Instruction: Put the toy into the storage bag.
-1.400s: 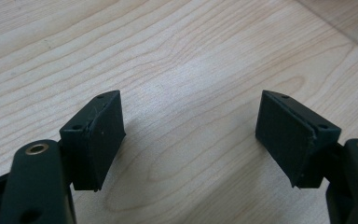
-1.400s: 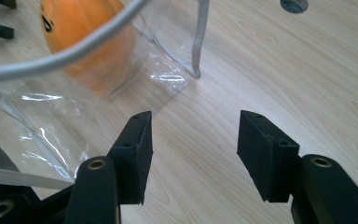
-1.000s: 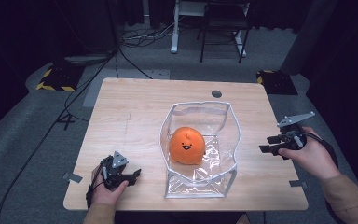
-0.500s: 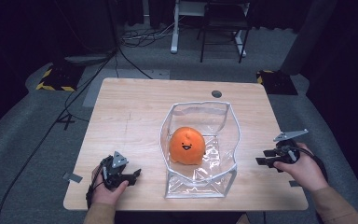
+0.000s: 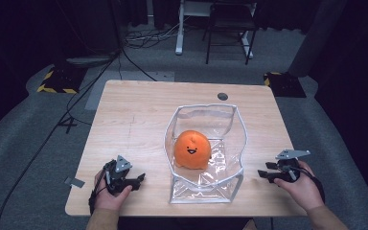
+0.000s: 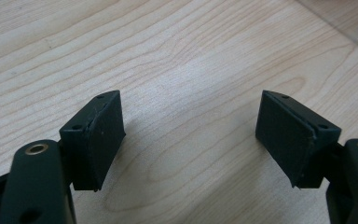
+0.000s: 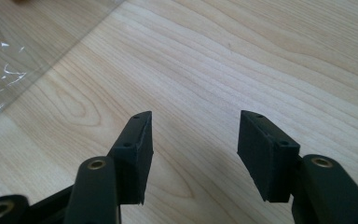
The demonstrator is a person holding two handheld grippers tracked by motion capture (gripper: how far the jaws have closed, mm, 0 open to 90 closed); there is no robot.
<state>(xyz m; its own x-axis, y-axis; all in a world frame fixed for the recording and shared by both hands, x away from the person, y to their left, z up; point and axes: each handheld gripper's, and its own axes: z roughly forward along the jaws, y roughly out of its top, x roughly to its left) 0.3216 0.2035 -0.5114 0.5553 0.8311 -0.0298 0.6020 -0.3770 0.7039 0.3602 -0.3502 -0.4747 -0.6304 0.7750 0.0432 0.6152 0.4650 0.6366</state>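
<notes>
- Wooden tabletop (image 5: pixel 139 120) stands on grey carpet in a dark room, carrying a clear plastic bag (image 5: pixel 206 182) with its mouth open.
- Orange plush toy (image 5: pixel 192 149) with a smiling face sits inside the bag.
- Left gripper (image 5: pixel 135 179) rests on the tabletop left of the bag, jaws spread, nothing between them.
- Right gripper (image 5: pixel 267 174) sits right of the bag, jaws spread, empty.

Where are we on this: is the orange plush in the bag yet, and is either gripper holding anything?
Done: the orange plush sits inside the clear bag, whose top stands open. In hand: nothing; the left gripper and right gripper flank the bag, jaws apart over bare table. Left: perhaps closing the bag.
</notes>
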